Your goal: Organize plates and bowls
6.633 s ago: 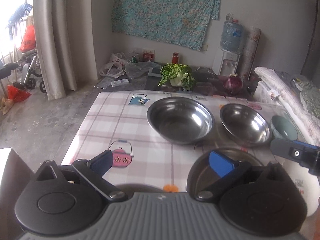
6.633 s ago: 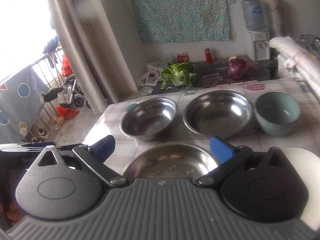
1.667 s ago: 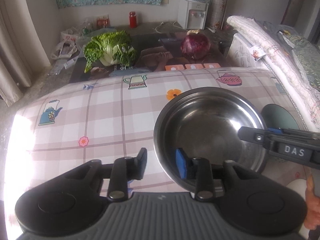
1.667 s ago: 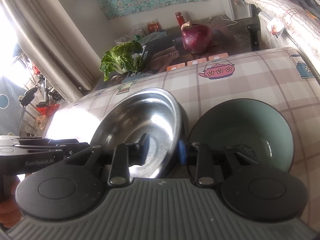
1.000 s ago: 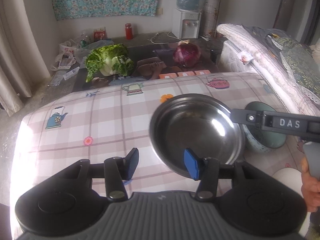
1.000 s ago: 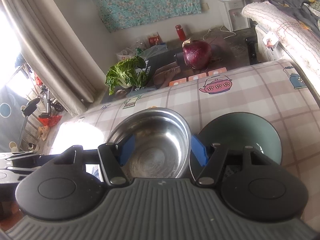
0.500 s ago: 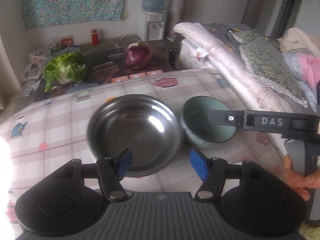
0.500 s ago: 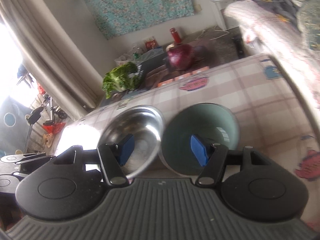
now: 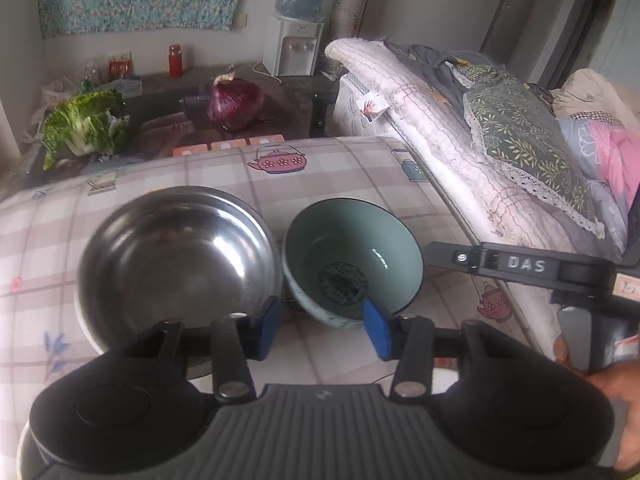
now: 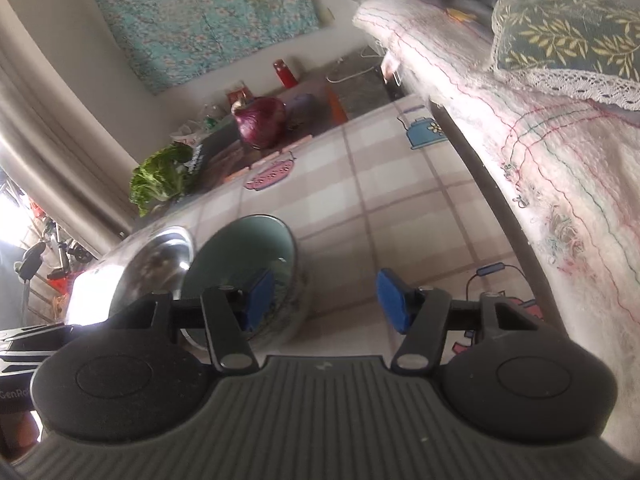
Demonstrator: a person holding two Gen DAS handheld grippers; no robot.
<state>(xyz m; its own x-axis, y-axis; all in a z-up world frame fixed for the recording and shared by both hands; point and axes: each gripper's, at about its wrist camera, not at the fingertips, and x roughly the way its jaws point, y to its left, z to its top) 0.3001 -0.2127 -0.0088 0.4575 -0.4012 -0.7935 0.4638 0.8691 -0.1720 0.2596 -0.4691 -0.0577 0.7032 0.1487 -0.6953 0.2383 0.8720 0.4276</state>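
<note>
left wrist: steel bowl (image 9: 176,256) beside (touching) green bowl (image 9: 352,256)

Black tongs (image 9: 324,324) with blue pads (image 9: 377,334), round pivot housings, silver screws, ribbed grey base, "DAS" lettering.

Cabbage (image 9: 86,128): lying at upper left.
Red onion (image 9: 235,104): sitting upper centre.
Water dispenser (image 9: 296,20): standing at top.

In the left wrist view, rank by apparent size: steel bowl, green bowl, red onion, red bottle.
1. steel bowl, widest.
2. green bowl.
3. red onion, farther back, so its true size is unsure.
4. red bottle, farthest away; it only looks smallest.
</note>
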